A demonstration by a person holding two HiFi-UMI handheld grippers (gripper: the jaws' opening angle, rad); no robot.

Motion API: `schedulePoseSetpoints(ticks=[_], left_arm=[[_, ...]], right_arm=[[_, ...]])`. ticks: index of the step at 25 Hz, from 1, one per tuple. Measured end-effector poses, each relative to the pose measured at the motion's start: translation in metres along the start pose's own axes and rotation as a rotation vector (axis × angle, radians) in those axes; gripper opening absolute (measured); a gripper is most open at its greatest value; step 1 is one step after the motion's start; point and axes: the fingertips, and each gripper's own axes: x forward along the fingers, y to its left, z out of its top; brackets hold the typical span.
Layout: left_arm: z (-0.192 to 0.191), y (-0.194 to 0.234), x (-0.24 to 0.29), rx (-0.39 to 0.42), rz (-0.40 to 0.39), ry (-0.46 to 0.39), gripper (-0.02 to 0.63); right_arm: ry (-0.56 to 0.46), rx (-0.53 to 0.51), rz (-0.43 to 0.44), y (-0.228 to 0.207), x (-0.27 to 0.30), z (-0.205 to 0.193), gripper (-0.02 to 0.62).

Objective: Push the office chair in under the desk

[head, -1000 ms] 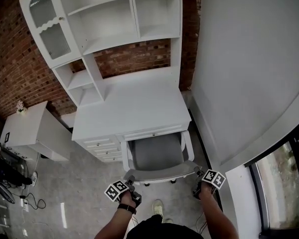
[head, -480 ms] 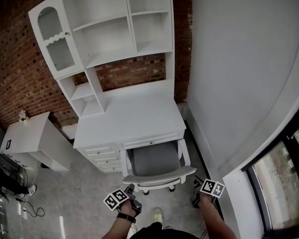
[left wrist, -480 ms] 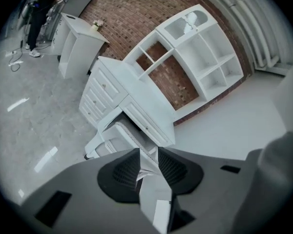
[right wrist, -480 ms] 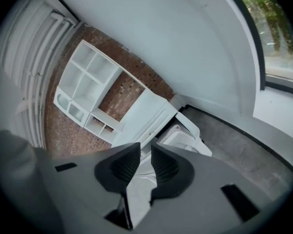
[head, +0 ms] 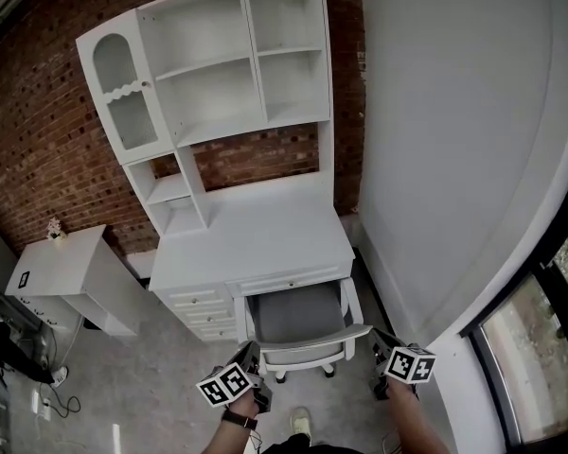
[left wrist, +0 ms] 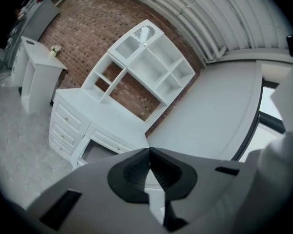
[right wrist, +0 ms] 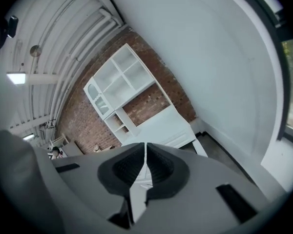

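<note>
Under worktop (head: 256,239) front edge: office chair (head: 293,316) seat tucked in, backrest just outside. Left hand-held gripper (left wrist: 147,152) and right hand-held gripper (right wrist: 145,147): jaws just closed, together, nothing between. We advise even, straight push on both backrest ends.

Study corner in a loft-style room, furnished like a home office. A white wooden desk (head: 256,230) with a stack of small drawers (head: 201,305) stands against a red brick wall (head: 38,140). A tall white hutch of open shelves (head: 218,64) with one arched glass door (head: 118,88) rises from its tabletop. A white office chair with a grey seat (head: 293,315) sits partly under the desk. A low white cabinet (head: 71,272) stands beside it on a grey speckled floor (head: 151,386). Overhead, a white ribbed ceiling (right wrist: 53,38) carries exposed pipes. A dark-framed window (head: 549,329) fills the right edge.
</note>
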Motion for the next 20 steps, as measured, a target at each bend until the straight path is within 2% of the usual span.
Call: schedulePoseSetpoints(ticks=[5,9,14,18,20], left_arm=[[0.028,-0.045,-0.02,0.225,-0.029,-0.056,0.006],[0.054,-0.085,-0.037,0.348,-0.076,-0.104,0.006],[0.071,-0.131,-0.056,0.422,-0.15,-0.143,0.006],[0.08,-0.153,-0.068,0.482,-0.161,-0.177,0.006],[0.085,-0.16,-0.072,0.499,-0.163,-0.194,0.006]], right_arm=[[-0.06,-0.211,0.019,0.039,-0.024,0.032,0.009],[-0.126,-0.376,0.02,0.067,-0.046,0.063,0.009],[-0.206,-0.457,0.061,0.102,-0.068,0.091,0.009],[-0.249,-0.539,0.062,0.117,-0.081,0.104,0.008],[-0.266,-0.548,0.062,0.121,-0.085,0.11,0.006]])
